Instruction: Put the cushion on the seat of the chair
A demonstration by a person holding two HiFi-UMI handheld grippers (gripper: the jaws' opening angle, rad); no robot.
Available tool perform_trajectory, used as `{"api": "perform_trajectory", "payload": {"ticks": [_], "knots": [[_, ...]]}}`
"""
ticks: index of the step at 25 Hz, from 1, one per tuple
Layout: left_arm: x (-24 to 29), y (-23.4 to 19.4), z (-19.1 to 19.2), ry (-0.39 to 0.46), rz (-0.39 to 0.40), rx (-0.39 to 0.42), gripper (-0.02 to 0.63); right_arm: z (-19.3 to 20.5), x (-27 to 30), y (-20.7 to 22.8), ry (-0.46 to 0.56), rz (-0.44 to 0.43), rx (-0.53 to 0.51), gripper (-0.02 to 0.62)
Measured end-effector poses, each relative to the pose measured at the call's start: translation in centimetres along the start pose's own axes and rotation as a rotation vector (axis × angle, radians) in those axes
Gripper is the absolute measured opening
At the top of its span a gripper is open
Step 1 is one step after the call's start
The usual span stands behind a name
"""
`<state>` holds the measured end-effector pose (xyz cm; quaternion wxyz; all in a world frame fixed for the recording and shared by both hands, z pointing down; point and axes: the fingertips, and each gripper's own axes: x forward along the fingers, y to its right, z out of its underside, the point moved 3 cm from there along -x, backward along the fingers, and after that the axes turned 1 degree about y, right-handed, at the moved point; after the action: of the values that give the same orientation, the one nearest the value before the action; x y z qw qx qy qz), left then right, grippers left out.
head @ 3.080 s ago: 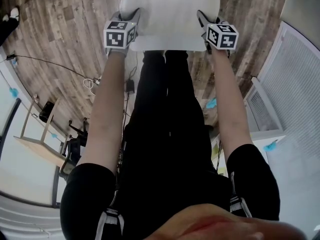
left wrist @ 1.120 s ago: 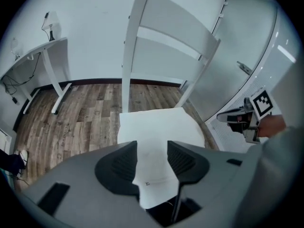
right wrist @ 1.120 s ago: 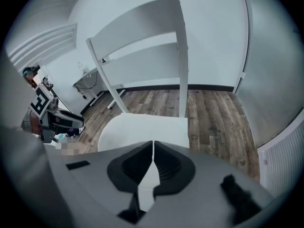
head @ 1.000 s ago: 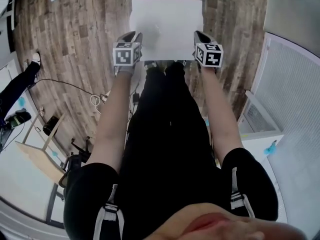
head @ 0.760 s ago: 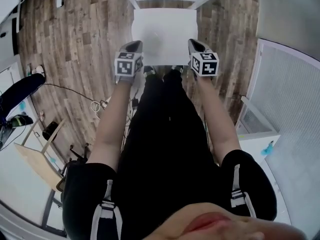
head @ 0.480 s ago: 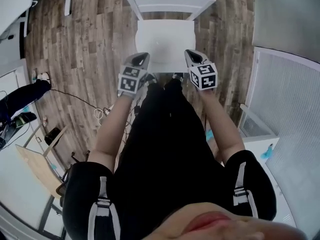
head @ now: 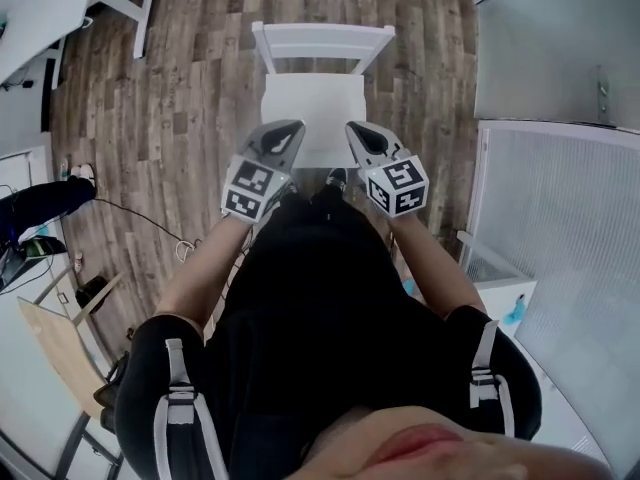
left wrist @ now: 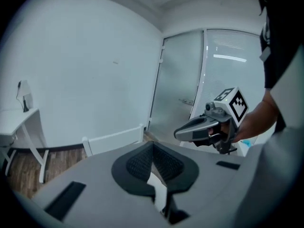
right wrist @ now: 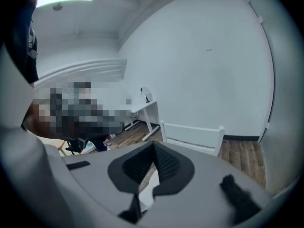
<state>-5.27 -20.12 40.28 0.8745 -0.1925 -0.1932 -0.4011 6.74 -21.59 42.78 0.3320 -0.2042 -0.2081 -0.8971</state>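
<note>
Toward the upper centre of the head view, the square white cushion point(head: 312, 103) is lying flat on the seat of the white slat-backed chair point(head: 322, 36), which is standing on a grey-brown wood-plank floor point(head: 180, 88). Just below the cushion in the frame, I am holding the left gripper point(head: 291, 128) and right gripper point(head: 353, 129) side by side, lifted clear of it. Each gripper view is showing dark, mesh-textured, wedge-shaped pads point(left wrist: 140, 163) pressed together with nothing between them, and smooth matte grey shells point(right wrist: 204, 175) curving around them.
</note>
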Motion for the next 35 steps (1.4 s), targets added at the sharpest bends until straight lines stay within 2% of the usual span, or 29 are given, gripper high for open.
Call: {"api": "perform_trajectory", "payload": {"ticks": [6,10,13,18,35], "knots": [[-3.6,2.0,-7.7,0.231,-0.012,0.070,0.011,-7.7,-5.0,-2.2,0.258,-0.038,-0.088,0.016],[-5.3,2.7,-11.0,0.340,-0.014,0.119,0.011,-11.4,-6.5,-3.2,0.351,-0.055,-0.125,0.017],[-5.9,2.8,-12.5,0.390,-0.020,0.152,0.011,-13.2,-7.1,-3.5,0.403,-0.064,-0.174,0.015],[-5.9,2.8,-13.6,0.426,0.001,0.138,0.011,-14.6,-7.7,-3.7,0.434,-0.071,-0.221,0.015],[-6.0,2.7,-14.2,0.466,0.017,0.143,0.011,-15.4,-8.2,-3.8,0.454,-0.063,-0.246,0.015]]}}
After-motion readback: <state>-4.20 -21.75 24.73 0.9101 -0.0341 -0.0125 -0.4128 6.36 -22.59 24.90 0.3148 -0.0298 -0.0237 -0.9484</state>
